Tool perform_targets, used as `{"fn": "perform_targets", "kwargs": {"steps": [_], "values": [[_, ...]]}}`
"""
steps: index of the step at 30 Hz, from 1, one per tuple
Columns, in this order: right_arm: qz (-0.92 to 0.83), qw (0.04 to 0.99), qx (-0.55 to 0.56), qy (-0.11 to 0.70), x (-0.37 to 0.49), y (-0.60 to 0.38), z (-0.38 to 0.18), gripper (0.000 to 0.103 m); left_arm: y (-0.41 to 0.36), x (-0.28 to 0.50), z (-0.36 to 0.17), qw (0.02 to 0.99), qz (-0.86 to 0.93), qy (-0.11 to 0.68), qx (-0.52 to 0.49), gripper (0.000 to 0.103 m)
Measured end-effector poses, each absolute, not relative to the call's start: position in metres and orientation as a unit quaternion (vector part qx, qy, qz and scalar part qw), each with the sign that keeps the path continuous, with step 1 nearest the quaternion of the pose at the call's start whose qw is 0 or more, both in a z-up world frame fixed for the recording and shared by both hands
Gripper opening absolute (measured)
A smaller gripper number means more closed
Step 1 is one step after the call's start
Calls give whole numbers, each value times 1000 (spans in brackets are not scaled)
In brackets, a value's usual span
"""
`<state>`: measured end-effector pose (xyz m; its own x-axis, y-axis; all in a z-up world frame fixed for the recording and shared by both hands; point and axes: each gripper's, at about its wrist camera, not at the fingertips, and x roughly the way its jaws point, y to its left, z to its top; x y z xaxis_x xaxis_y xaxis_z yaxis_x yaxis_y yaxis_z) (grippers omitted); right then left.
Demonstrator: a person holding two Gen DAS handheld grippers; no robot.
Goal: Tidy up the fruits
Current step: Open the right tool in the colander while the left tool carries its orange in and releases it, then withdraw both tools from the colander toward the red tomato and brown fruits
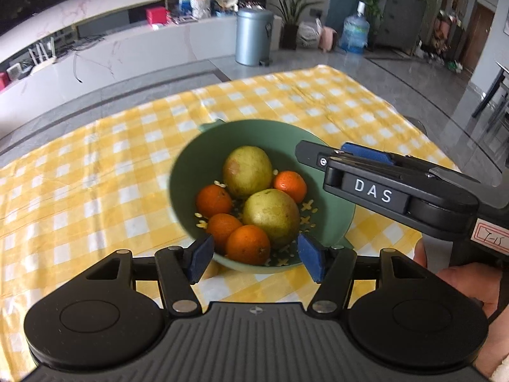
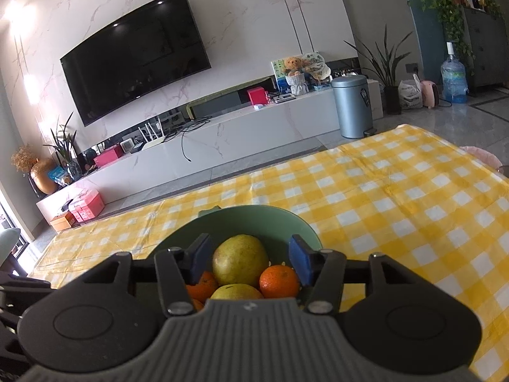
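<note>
A green colander bowl (image 1: 187, 162) stands on the yellow checked tablecloth (image 1: 95, 175). It holds two yellow-green pears (image 1: 246, 172) (image 1: 272, 215) and several oranges (image 1: 213, 200). My left gripper (image 1: 256, 261) hovers open over the bowl's near rim, nothing touching its blue pads (image 1: 200, 259). My right gripper (image 1: 334, 156) reaches in from the right above the bowl's right rim. In the right wrist view the right gripper (image 2: 251, 262) is open over the bowl (image 2: 254, 219). A pear (image 2: 240, 261) and an orange (image 2: 279, 281) show beyond its pads, which do not press on them.
The cloth-covered table (image 2: 397, 207) stretches far and right of the bowl. A hand (image 1: 470, 283) holds the right gripper's handle. Beyond the table's far edge are the floor, a grey bin (image 2: 351, 105), a water jug (image 2: 453, 78) and a TV (image 2: 133, 54).
</note>
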<state>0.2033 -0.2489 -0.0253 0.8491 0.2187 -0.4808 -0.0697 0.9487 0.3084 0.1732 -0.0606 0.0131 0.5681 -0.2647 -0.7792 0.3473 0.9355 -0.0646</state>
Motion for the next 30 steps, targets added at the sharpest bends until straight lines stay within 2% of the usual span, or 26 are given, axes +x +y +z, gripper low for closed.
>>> {"fn": "perform_targets", "kwargs": {"steps": [3,7,13,20,27,30], "values": [[81,955,133,251,196,-244,-20,63,-50,163,22,896,-154,413,47,72],[92,959,123,238,186,-234,-13,65,-35,150,30,906,-136,399,47,73],[106,965,108,213,164,-217,-3,87,-6,133,34,915,-109,388,34,74],[95,969,57,223,141,-193,-2,88,18,119,27,914,-84,397,27,75],[119,951,44,284,119,-188,-22,86,24,101,16,900,-103,421,49,75],[133,938,47,317,111,-187,-32,82,24,96,8,891,-119,435,50,74]]}}
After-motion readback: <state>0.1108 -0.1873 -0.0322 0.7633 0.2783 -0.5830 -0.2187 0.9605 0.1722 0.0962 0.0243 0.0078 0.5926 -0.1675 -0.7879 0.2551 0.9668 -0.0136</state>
